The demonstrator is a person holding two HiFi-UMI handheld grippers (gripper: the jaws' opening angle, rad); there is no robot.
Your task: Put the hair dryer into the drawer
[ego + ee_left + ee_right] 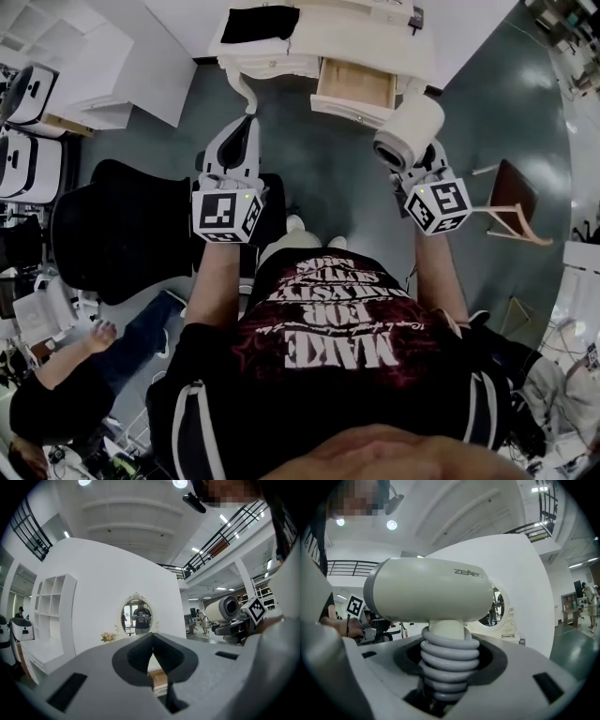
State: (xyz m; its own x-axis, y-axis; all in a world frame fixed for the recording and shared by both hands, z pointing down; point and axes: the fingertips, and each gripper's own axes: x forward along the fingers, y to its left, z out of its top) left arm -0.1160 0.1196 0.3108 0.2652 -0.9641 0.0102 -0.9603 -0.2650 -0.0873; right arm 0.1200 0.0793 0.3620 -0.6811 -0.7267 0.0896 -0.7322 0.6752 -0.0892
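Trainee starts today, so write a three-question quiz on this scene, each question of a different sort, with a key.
1. Fill in: the right gripper is shut on the ___.
2. True or false: the drawer is closed.
3. The left gripper has its jaws: A wide apart; B together on nothing; C shut on a cord.
Key: 1 hair dryer; 2 false, it stands open; 3 B.

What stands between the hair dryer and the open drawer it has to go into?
Nothing visible. The right gripper holds the hair dryer by its handle, short of the drawer, which is pulled open; only floor shows between them. The shut left gripper is off to the side.
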